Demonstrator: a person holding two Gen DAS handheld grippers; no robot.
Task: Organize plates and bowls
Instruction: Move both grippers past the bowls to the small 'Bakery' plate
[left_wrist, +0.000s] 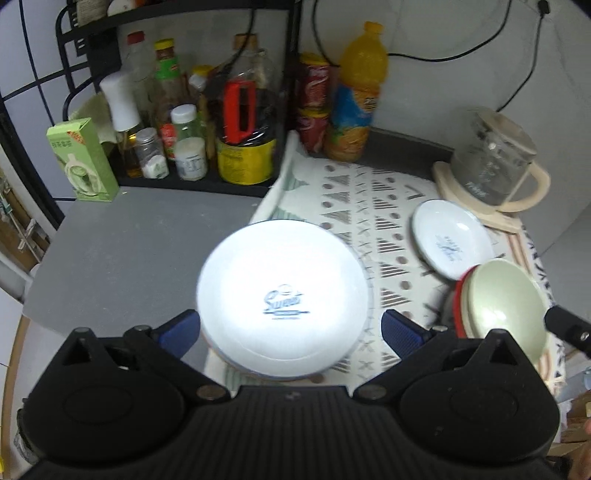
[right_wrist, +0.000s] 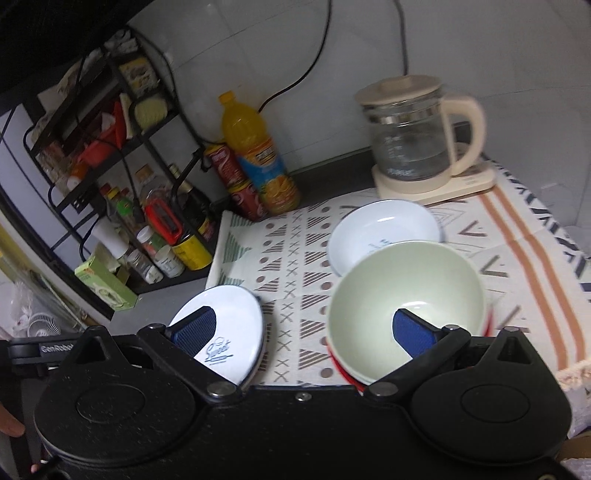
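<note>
A white plate with a blue "Sweet" logo (left_wrist: 282, 299) lies on the left edge of the patterned cloth (left_wrist: 369, 206). My left gripper (left_wrist: 291, 328) is open, its blue pads on either side of the plate's near half. A second white plate (left_wrist: 450, 240) lies at the right, near the kettle. A pale green bowl (left_wrist: 506, 306) sits stacked over a red one. In the right wrist view my right gripper (right_wrist: 306, 332) is open above the cloth (right_wrist: 295, 266), between the logo plate (right_wrist: 225, 332) and the green bowl (right_wrist: 406, 291), behind which lies the other white plate (right_wrist: 384, 232).
A black rack (left_wrist: 207, 184) with bottles and jars stands at the back left, a green carton (left_wrist: 83, 158) beside it. An orange juice bottle (left_wrist: 354, 96) and red cans (left_wrist: 314, 103) stand against the wall. A glass kettle (left_wrist: 495, 162) on a cream base is at the back right.
</note>
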